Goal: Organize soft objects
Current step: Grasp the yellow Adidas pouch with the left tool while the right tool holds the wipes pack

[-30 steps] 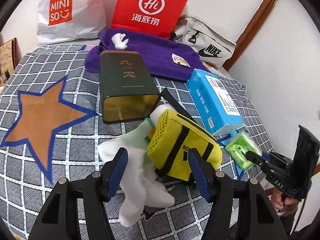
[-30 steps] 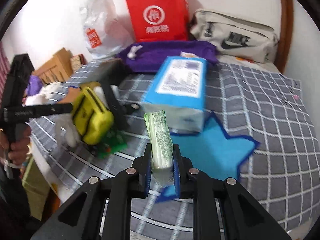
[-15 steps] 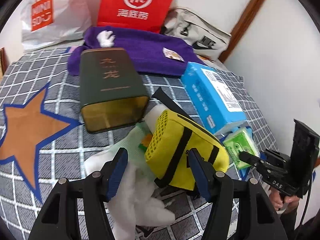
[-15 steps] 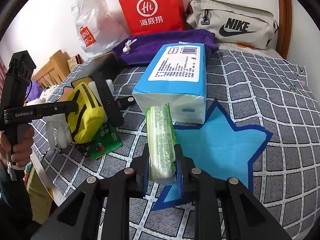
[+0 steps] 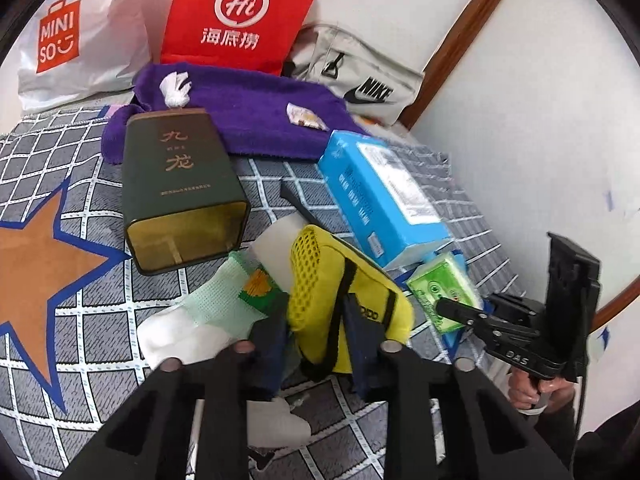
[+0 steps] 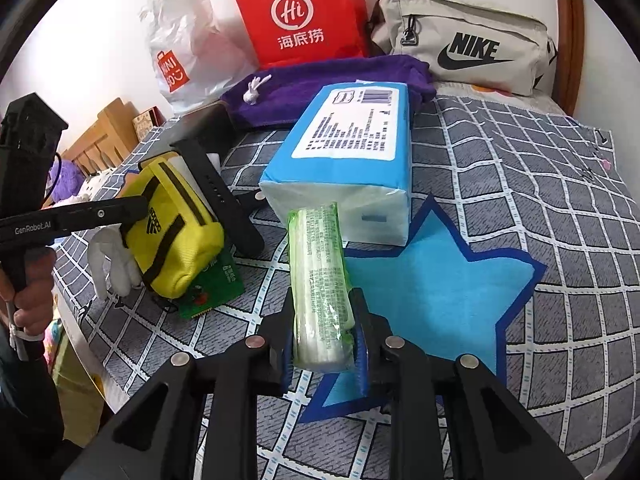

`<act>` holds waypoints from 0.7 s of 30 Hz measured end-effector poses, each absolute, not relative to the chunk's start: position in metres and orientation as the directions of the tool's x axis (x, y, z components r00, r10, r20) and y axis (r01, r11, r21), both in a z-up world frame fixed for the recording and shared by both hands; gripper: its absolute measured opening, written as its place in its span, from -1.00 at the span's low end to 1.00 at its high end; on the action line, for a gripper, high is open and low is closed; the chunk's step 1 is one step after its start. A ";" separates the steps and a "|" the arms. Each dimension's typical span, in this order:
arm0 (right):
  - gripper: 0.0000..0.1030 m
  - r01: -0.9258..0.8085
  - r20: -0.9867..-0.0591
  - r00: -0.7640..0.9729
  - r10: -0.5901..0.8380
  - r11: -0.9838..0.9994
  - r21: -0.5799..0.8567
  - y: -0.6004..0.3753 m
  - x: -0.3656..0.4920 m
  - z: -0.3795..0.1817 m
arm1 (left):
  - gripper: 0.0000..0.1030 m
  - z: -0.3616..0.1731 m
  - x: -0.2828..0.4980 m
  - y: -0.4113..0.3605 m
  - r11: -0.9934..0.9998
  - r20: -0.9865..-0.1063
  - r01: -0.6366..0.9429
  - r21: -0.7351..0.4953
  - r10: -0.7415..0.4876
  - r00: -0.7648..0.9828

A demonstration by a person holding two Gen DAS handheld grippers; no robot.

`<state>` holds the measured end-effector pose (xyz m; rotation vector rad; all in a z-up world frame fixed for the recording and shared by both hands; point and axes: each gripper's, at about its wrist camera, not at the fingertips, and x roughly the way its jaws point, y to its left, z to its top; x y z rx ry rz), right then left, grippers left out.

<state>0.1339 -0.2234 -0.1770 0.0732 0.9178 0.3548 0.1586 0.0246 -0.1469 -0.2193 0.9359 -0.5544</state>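
Note:
My left gripper has closed on the near end of a yellow Adidas pouch, which rests on the grey checked bedspread. A white and green sock lies just left of it. My right gripper is shut on a green tissue pack and holds it above a blue star patch. The pouch also shows in the right wrist view, with the left gripper's finger against it. The tissue pack shows in the left wrist view.
A large blue tissue package lies in the middle. A dark green tin lies on its side. A purple towel, a red bag, a white Miniso bag and a Nike bag are at the back. A green circuit board lies by the pouch.
My left gripper moved forward and its fingers closed from wide open onto the yellow pouch. The right gripper kept hold of the green tissue pack and shifted slightly.

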 end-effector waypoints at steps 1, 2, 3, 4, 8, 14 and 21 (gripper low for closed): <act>-0.62 -0.268 -0.758 0.562 0.331 0.940 0.211 -0.224 0.133 -0.176 | -0.67 -0.147 0.157 0.026 0.835 -0.696 0.358 -0.417 -0.547 0.465; -0.63 -0.268 -0.752 0.570 0.331 0.940 0.210 -0.224 0.132 -0.174 | -0.69 -0.147 0.154 0.027 0.832 -0.691 0.365 -0.419 -0.552 0.466; -0.63 -0.270 -0.749 0.573 0.332 0.940 0.210 -0.224 0.131 -0.173 | -0.70 -0.146 0.151 0.029 0.833 -0.689 0.364 -0.416 -0.550 0.472; -0.63 -0.273 -0.748 0.574 0.334 0.939 0.209 -0.224 0.130 -0.172 | -0.71 -0.145 0.148 0.031 0.834 -0.685 0.359 -0.418 -0.549 0.479; -0.63 -0.275 -0.746 0.580 0.328 0.941 0.199 -0.222 0.124 -0.167 | -0.72 -0.137 0.139 0.044 0.835 -0.662 0.339 -0.434 -0.550 0.509; -0.63 -0.259 -0.745 0.589 0.312 0.947 0.192 -0.222 0.120 -0.159 | -0.72 -0.117 0.131 0.062 0.845 -0.628 0.301 -0.442 -0.531 0.569; -0.63 -0.239 -0.738 0.611 0.286 0.956 0.173 -0.225 0.119 -0.142 | -0.72 -0.102 0.131 0.070 0.868 -0.624 0.257 -0.425 -0.487 0.611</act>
